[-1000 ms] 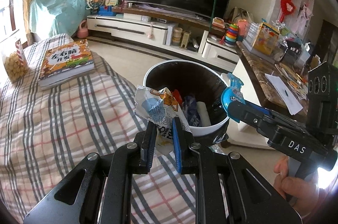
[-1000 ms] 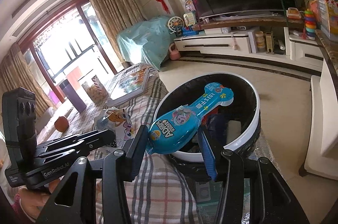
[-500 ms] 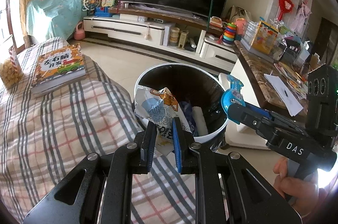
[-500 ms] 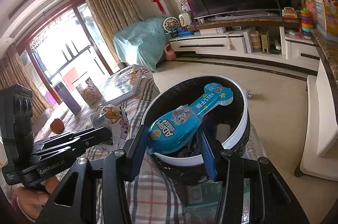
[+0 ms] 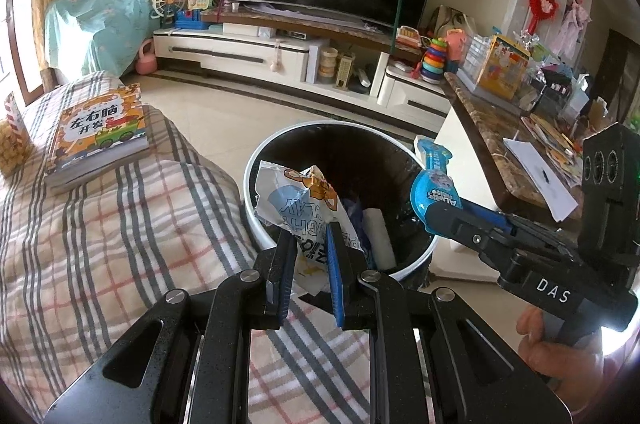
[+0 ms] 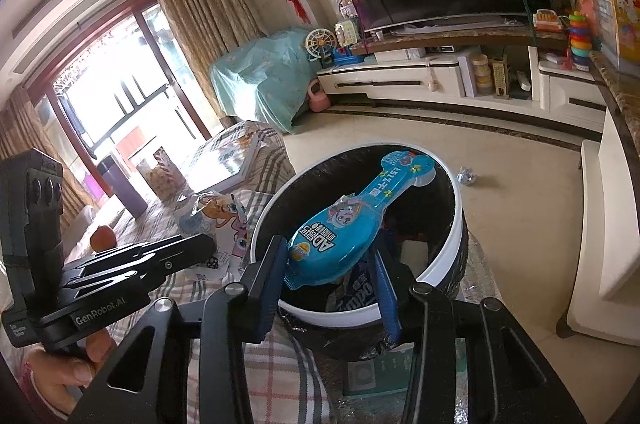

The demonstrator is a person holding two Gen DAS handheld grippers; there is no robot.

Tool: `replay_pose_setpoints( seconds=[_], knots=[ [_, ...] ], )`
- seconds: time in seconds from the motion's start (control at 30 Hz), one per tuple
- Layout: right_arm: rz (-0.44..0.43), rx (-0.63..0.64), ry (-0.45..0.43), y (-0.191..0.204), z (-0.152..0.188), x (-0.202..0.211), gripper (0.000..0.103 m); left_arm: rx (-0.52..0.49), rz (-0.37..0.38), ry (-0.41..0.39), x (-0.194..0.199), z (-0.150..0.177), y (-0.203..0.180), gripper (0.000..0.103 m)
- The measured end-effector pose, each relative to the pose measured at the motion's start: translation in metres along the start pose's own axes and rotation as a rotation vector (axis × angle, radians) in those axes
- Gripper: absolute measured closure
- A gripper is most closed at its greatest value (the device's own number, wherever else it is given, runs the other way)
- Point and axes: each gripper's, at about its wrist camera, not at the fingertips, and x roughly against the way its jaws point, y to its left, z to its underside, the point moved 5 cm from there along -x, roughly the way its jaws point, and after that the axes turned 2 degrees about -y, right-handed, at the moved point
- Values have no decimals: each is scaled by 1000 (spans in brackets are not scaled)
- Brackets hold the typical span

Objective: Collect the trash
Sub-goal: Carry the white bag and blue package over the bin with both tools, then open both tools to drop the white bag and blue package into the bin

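A round bin (image 5: 256,224) with a white rim and black liner stands beside the plaid-covered table and holds several scraps. My left gripper (image 5: 310,236) is shut on a crumpled white snack wrapper (image 5: 296,196), which hangs over the bin's near rim. To its right, my right gripper (image 5: 432,216) holds a blue toothbrush-shaped package (image 5: 434,184) above the bin's right side. In the right wrist view that gripper (image 6: 328,252) has its jaws closing on the blue package (image 6: 352,220), which lies over the bin (image 6: 456,256). The left gripper (image 6: 208,242) and its wrapper (image 6: 216,220) show at the left.
A children's book (image 5: 98,132) and a snack jar (image 5: 12,140) lie on the plaid cloth (image 5: 100,224). A purple cup (image 6: 120,184) and an orange fruit (image 6: 103,237) stand further back. A marble counter (image 5: 492,132) flanks the bin. A crumpled scrap (image 6: 467,177) lies on the floor.
My left gripper has carried the wrapper sideways from above the tablecloth to over the bin's rim. The right gripper's jaws have narrowed a little on the blue package.
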Motion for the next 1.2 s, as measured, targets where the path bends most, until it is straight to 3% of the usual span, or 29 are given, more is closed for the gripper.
replay_pose_setpoints(
  seconds=[1.2],
  knots=[
    [-3,-19,-9,-10,-21,-18,64,-31,3,39,-38,-20,-7,87]
  ],
)
